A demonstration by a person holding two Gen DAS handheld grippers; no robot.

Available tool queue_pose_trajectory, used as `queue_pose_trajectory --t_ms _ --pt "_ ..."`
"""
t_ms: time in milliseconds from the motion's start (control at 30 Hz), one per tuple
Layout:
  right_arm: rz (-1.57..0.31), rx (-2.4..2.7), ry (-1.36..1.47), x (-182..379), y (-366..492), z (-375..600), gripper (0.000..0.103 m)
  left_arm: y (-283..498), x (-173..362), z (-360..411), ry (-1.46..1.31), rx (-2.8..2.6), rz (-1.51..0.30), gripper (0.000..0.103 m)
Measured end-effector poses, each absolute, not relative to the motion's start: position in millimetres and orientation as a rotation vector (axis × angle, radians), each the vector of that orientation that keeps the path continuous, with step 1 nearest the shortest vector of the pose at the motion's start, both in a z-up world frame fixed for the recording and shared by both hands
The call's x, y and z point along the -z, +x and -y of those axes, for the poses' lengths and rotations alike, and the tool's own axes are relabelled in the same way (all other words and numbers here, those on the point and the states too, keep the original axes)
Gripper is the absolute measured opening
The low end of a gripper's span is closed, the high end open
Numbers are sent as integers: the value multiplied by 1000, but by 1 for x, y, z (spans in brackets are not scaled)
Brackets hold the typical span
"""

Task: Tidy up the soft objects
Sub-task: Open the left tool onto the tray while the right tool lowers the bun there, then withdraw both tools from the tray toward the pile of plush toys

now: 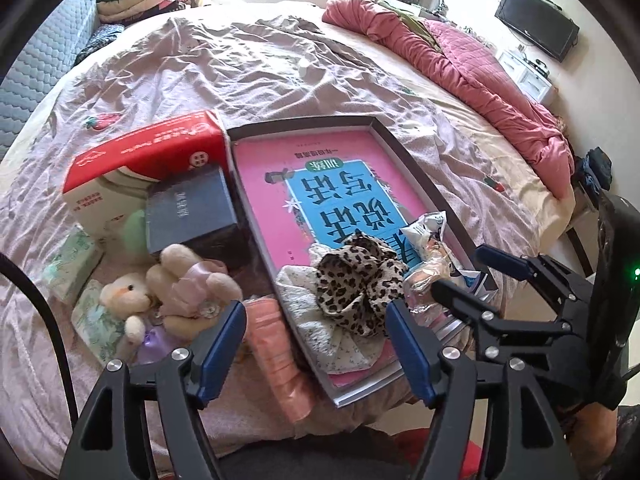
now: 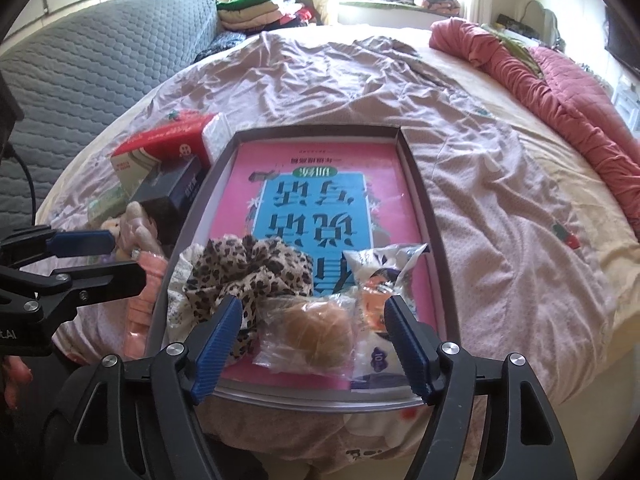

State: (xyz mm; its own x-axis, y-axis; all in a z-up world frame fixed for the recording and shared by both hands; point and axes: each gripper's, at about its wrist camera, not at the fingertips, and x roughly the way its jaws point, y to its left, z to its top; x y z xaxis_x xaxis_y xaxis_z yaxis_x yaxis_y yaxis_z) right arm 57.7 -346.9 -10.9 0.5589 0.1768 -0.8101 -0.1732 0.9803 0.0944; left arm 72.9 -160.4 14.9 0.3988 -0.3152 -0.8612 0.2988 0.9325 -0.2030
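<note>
A shallow grey box (image 1: 304, 124) (image 2: 320, 130) lined with a pink and blue book lies on the bed. At its near end sit a leopard-print scrunchie (image 1: 356, 280) (image 2: 248, 268), a floral cloth (image 1: 320, 332), a white snack packet (image 1: 424, 228) (image 2: 384, 260) and a plastic-wrapped bun (image 2: 316, 328). My left gripper (image 1: 316, 312) (image 2: 126, 254) hangs open just above the scrunchie and cloth. My right gripper (image 2: 313, 304) (image 1: 458, 270) is open, its pads on either side of the bun and clear of the wrapper. A plush rabbit (image 1: 176, 284) (image 2: 132, 224) lies left of the box.
Left of the box stand a red carton (image 1: 148, 156), a dark box (image 1: 188, 212), tissue packs (image 1: 72, 264) and a pink packet (image 1: 276, 356). A rolled pink quilt (image 1: 480, 80) runs along the bed's right side. A blue padded headboard (image 2: 100, 68) is at the left.
</note>
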Motion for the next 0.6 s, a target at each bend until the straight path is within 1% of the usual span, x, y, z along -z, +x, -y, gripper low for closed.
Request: queue_pose_trajectory --t_ms 600 --pt "-843 -243 -34 -30 47 323 77 63 -49 100 -98 288 -1022 74"
